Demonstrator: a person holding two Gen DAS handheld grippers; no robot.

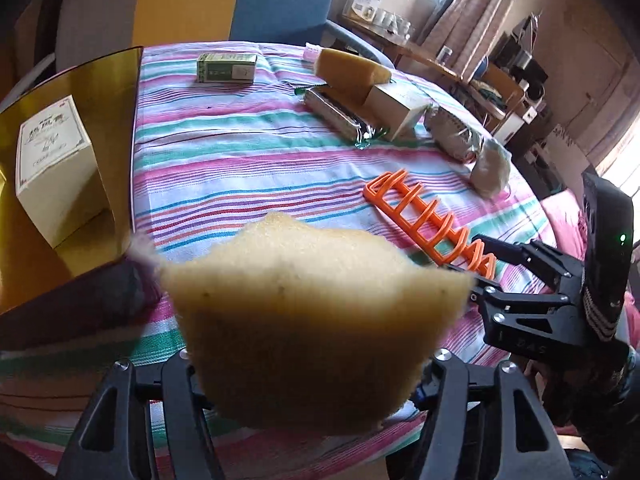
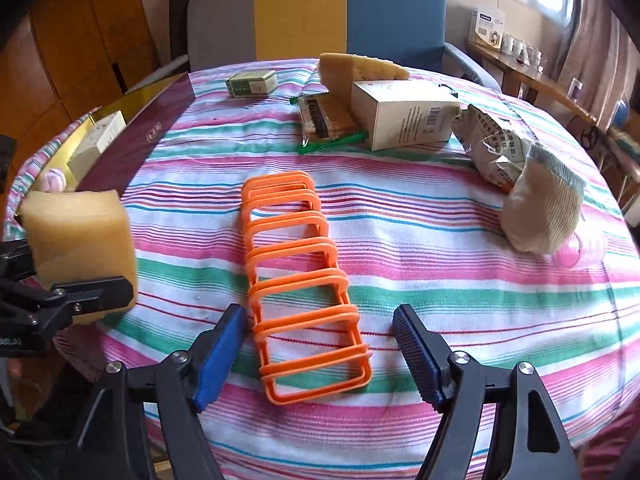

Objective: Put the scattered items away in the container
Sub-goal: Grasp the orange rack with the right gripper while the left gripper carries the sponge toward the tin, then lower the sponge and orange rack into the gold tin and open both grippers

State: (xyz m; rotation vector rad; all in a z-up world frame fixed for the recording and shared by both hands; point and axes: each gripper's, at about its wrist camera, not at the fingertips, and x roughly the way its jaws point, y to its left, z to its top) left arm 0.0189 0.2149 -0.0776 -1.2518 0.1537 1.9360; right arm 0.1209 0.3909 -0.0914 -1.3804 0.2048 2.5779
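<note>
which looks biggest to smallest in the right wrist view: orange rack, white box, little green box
1. Orange rack, largest, though it lies nearest the camera, between the open right gripper fingers, which inflates it.
2. White box, farther back.
3. Green box, smallest and farthest, so its true size is unsure.

Two yellow sponges (image 2: 78, 236) (image 2: 352, 68), three boxes (image 2: 251, 83) (image 2: 404, 114) (image 1: 54, 160), two foil packets (image 1: 338, 114) (image 1: 452, 132), one orange rack (image 2: 304, 280), one cloth bundle (image 2: 540, 208).
</note>
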